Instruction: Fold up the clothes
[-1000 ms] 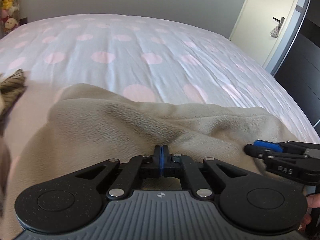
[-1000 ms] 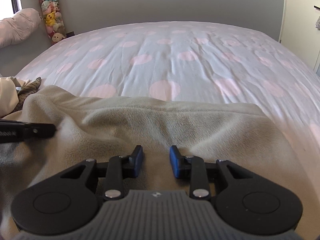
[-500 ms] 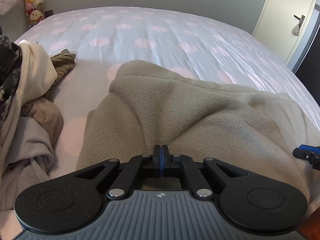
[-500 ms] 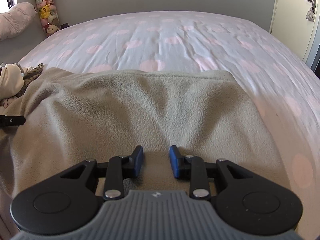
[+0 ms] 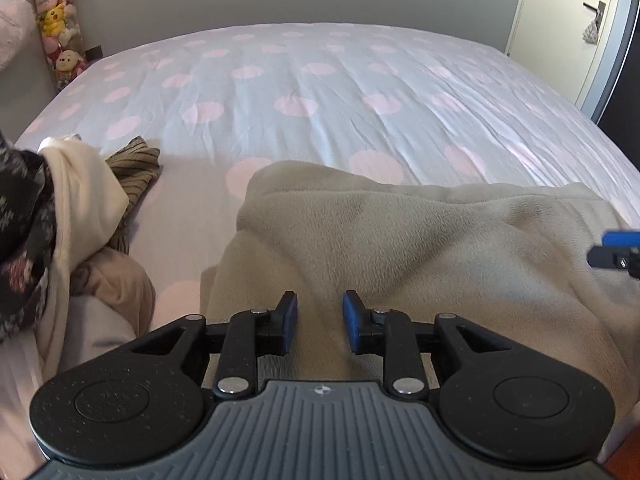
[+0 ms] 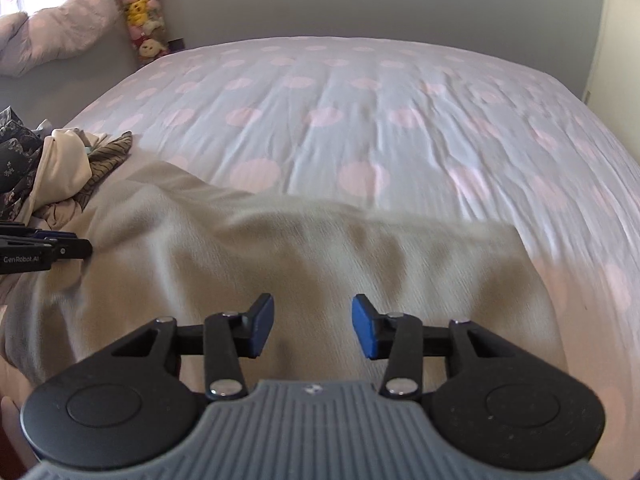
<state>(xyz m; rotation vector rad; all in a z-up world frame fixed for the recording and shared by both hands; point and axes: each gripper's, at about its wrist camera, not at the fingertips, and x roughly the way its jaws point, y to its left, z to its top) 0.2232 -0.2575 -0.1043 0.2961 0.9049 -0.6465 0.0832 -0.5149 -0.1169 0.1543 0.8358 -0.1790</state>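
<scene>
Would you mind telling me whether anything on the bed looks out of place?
The beige fleece lies rumpled, its far edge uneven. A heap of unfolded clothes sits bunched at its left. Nothing looks damaged.

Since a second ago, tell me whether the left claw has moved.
Yes. The left claw has drawn back from the door toward the clothes pile, which has come into its view. Its jaws have just been opening, freeing the beige fleece.

Pale bedsheet with pink polka dots, tall clear column of stuffed plush toys in the far corner, cream door with dark handle, pink fluffy pillow at left
</scene>
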